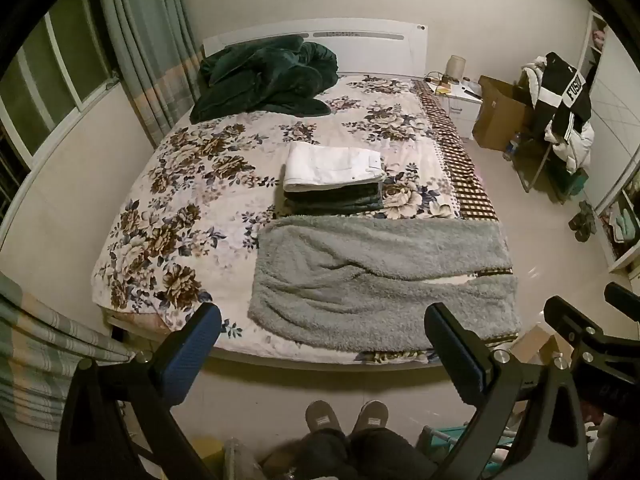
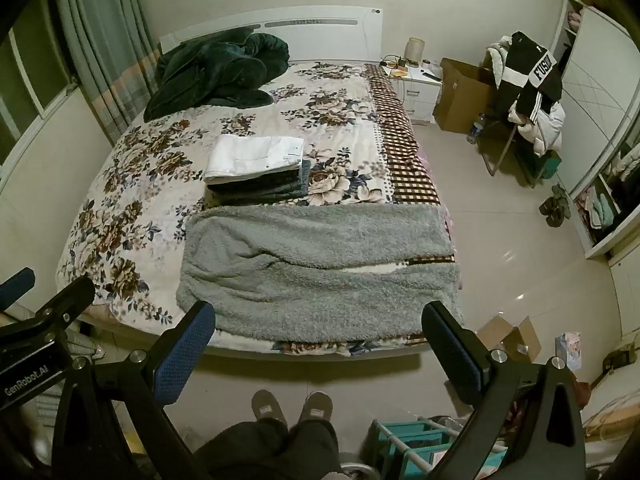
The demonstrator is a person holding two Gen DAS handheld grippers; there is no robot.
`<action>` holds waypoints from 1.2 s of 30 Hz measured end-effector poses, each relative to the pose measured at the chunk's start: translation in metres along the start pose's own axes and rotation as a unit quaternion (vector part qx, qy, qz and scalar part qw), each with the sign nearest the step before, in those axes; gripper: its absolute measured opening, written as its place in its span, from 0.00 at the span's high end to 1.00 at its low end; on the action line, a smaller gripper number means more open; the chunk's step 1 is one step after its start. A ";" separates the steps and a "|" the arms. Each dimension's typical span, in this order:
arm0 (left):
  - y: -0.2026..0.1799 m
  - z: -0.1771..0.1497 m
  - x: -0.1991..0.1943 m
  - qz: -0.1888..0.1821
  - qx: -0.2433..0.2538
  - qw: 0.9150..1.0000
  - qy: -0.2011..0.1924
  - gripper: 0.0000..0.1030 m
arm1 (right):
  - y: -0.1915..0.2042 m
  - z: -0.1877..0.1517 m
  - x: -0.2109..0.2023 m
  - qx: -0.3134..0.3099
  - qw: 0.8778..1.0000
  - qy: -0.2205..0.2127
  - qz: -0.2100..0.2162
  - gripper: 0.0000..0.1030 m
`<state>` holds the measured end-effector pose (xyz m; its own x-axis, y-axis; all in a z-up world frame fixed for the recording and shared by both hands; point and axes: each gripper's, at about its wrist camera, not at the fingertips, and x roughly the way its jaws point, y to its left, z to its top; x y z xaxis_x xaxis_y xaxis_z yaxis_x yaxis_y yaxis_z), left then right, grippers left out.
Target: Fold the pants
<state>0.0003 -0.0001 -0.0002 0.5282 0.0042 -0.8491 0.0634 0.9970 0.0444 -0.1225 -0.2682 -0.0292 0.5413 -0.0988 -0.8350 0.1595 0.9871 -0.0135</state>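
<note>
Grey fleece pants (image 1: 376, 280) lie spread flat across the near right part of the floral bed (image 1: 168, 216), legs pointing right, with a gap between the legs. They also show in the right wrist view (image 2: 316, 268). My left gripper (image 1: 324, 344) is open and empty, held in the air short of the bed's near edge. My right gripper (image 2: 320, 344) is open and empty too, at about the same height and distance. Behind the pants sits a stack of folded clothes (image 1: 334, 180), white on top, dark below.
A dark green blanket (image 1: 264, 76) is bunched at the headboard. Right of the bed are tiled floor (image 2: 520, 240), a nightstand (image 2: 416, 84), a cardboard box (image 2: 460, 96), a chair heaped with clothes (image 2: 528, 92) and a wardrobe. My slippered feet (image 2: 292, 404) stand before the bed. Curtains hang left.
</note>
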 end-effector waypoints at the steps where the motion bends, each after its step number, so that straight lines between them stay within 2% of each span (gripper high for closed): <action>1: 0.000 0.000 0.000 0.000 0.000 1.000 -0.002 0.00 | 0.000 0.000 0.000 0.000 1.000 0.000 0.000 0.00; 36: 0.000 0.000 0.000 -0.004 -0.002 1.000 -0.003 0.00 | -0.002 0.005 -0.003 0.000 1.000 0.000 0.003 0.00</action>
<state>0.0002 -0.0003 -0.0002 0.5321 -0.0038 -0.8467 0.0633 0.9974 0.0353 -0.1201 -0.2704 -0.0243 0.5417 -0.0931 -0.8354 0.1563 0.9877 -0.0088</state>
